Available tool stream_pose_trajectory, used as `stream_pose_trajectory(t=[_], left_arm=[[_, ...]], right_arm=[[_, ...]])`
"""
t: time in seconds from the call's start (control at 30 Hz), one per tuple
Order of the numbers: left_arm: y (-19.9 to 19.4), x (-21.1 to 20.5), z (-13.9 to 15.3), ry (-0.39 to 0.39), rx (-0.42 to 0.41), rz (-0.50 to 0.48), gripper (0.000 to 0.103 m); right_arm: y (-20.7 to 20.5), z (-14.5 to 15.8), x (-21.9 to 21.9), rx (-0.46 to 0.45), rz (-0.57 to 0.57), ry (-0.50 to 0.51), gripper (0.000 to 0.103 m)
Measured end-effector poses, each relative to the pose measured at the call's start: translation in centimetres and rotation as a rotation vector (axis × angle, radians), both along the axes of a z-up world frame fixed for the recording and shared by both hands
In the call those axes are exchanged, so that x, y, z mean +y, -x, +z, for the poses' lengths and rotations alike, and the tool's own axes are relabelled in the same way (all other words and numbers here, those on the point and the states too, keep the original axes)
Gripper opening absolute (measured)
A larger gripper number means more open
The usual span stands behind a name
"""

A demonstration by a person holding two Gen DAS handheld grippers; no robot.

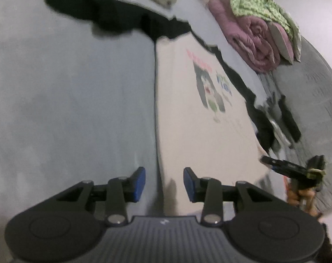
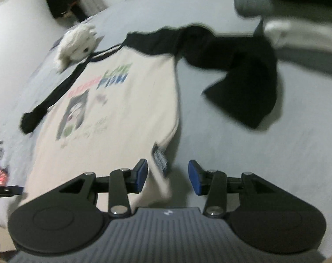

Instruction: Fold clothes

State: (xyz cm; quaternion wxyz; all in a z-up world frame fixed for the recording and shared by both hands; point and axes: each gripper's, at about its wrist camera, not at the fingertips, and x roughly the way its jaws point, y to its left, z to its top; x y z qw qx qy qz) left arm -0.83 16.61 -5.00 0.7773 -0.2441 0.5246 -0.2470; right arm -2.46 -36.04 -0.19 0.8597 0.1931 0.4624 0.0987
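My left gripper [image 1: 164,184] hangs wide, straddling the near edge of the cream shirt [image 1: 201,118] spread on the grey bed [image 1: 67,100]; my right gripper [image 2: 167,176] gapes over its tagged corner (black sleeves [image 2: 242,65] splayed far off), white plush [image 2: 75,43] beyond

The shirt [image 2: 122,109] is soft matt cloth. The toy [image 2: 76,43] at upper left looks fluffy. The bed [image 1: 67,109] sheet is smooth cloth. The fingers [image 2: 141,175] have blue rubbery pads.
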Motion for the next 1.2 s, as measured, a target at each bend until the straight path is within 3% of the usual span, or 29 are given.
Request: stream_pose_trajectory(t=[0.13,0.17,0.2,0.23,0.27,0.53,0.9,1.13,1.2], left_arm=[[0.7,-1.3,-0.4,-0.002,0.000,-0.054,0.038],[0.7,-1.6,-0.5,-0.006,-0.003,-0.063,0.035],[0.8,-2.0,-0.6,-0.010,-0.007,-0.073,0.020],[0.6,-2.0,-0.7,-0.015,-0.001,-0.069,0.009],[0.5,-1.9,-0.8,-0.020,0.006,-0.063,0.006],[1.4,-0.5,1.3,-0.008,-0.025,-0.028,0.005],[3.6,0.0,3.8,-0.086,-0.056,-0.099,0.005],[3.3,-0.3,1.8,-0.162,-0.027,-0.149,0.006],[2.7,0.0,1.6,-0.168,-0.033,-0.135,0.009]], right_arm=[[0.4,-0.4,0.0,-0.011,0.030,-0.103,0.045],[0.3,-0.3,0.1,-0.008,0.034,-0.100,0.038],[0.2,-0.2,0.3,-0.004,0.036,-0.092,0.021],[0.0,-0.2,0.4,0.011,0.033,-0.085,0.019],[-0.1,-0.1,0.6,0.025,0.025,-0.075,0.018],[1.5,2.1,1.0,0.071,-0.009,-0.046,0.015],[3.7,3.2,1.9,0.144,0.009,-0.019,0.015],[3.1,2.0,2.0,0.198,0.006,0.022,0.016],[2.7,2.0,2.2,0.196,0.003,0.055,0.024]])
